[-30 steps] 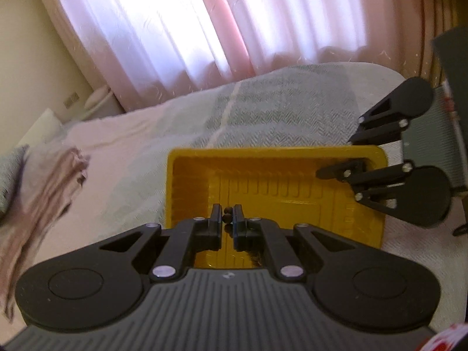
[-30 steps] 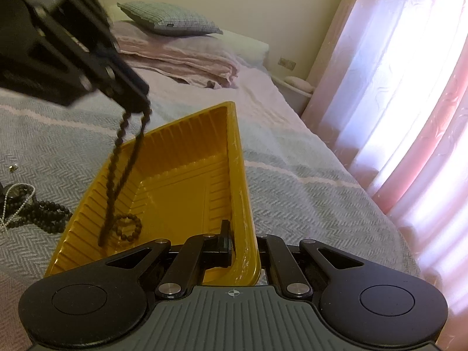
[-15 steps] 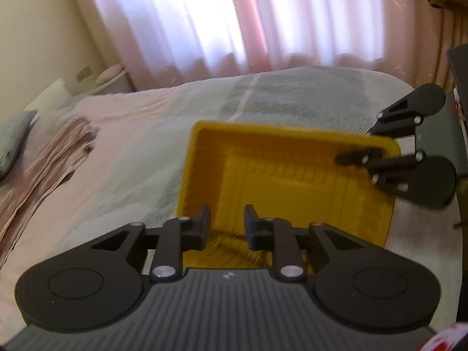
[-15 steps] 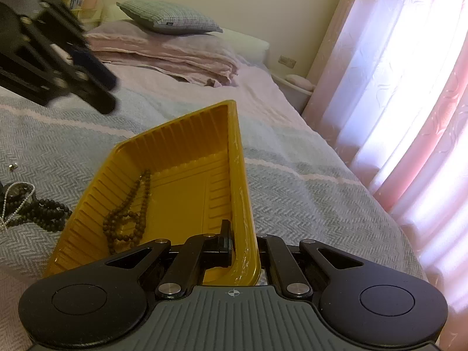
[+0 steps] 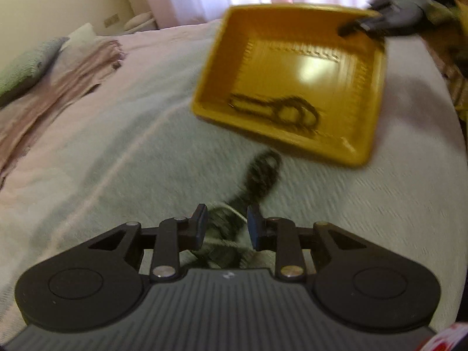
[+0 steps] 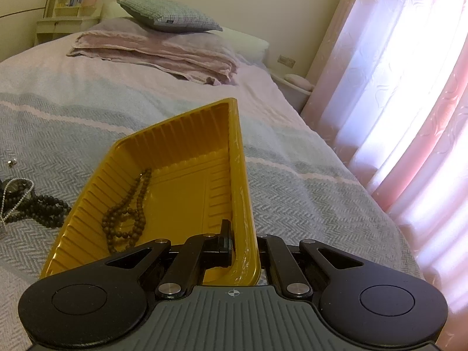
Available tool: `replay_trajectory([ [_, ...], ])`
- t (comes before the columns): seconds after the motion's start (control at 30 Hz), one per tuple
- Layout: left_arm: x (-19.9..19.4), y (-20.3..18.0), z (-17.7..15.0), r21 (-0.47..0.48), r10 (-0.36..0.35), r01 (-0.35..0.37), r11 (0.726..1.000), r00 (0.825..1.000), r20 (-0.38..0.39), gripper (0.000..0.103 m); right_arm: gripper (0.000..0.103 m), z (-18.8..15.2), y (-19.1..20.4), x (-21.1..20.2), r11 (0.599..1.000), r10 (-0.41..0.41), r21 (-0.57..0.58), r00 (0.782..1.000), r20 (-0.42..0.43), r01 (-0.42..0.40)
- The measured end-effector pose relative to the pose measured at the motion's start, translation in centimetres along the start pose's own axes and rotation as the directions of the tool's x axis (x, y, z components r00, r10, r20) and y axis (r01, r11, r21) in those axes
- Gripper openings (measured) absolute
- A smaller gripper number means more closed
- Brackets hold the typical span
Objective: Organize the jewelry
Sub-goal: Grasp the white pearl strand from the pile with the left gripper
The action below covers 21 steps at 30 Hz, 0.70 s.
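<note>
My right tongs (image 6: 244,245) are clenched on the near wall of the yellow tray (image 6: 187,134), one finger inside and the other outside the rim, so the tray sits tipped a little above the bed (image 6: 292,181). Inside it, a brown bead necklace (image 6: 128,213) lies in a loose loop along the wall away from the window; in the left wrist view the same strand shows as a dark smear on the tray floor (image 5: 280,111). That view is blurred throughout.

My left tongs (image 5: 226,225) are released, with a clear gap between the pads and nothing pressed between them. They point down at the bedspread, just over a heap of dark beads (image 5: 260,172) that lies on the bed beside the tray, outside it. A thin pale chain (image 5: 234,210) runs through that heap near my fingertips. From the right wrist view, the same heap of black beads (image 6: 38,207) and its silvery chain (image 6: 17,201) rest on the grey herringbone cover next to the tray's outer wall, and a small metal piece (image 6: 11,162) sits a little farther off.

A folded pink blanket (image 6: 163,55) and a green pillow (image 6: 166,14) lie at the head of the bed, and pink curtains (image 6: 409,87) hang along the window side.
</note>
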<state>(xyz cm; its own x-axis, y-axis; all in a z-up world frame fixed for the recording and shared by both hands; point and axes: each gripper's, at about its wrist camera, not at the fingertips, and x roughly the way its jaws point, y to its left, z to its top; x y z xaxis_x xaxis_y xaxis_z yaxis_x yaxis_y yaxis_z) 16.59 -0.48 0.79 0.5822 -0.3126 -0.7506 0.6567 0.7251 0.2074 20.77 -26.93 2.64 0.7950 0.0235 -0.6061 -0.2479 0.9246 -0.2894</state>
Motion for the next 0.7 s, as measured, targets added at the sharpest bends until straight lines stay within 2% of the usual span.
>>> replay_trajectory([
  [0.07, 0.3, -0.8, -1.3, -0.022, -0.034, 0.034, 0.999, 0.999, -0.011, 0.026, 0.004, 0.0, 0.0, 0.0, 1.0, -0.002, -0.004, 1.0, -0.003, 0.002],
  [0.23, 1.8, -2.1, -3.1, -0.074, -0.043, 0.041, 0.996, 0.999, -0.03, 0.024, 0.004, -0.1, -0.1, 0.1, 1.0, -0.006, -0.003, 1.0, -0.006, 0.006],
  [0.5, 4.6, -1.6, -3.1, -0.189, -0.059, 0.048, 0.981, 0.997, -0.057, 0.016, 0.004, -0.1, 0.0, 0.0, 1.0, -0.003, -0.005, 1.0, -0.005, 0.003],
  [0.7, 5.4, -1.4, -3.2, -0.209, -0.064, 0.047, 0.977, 0.995, -0.078, 0.012, 0.004, -0.1, 0.0, 0.0, 1.0, -0.003, -0.007, 1.0, -0.001, 0.003],
])
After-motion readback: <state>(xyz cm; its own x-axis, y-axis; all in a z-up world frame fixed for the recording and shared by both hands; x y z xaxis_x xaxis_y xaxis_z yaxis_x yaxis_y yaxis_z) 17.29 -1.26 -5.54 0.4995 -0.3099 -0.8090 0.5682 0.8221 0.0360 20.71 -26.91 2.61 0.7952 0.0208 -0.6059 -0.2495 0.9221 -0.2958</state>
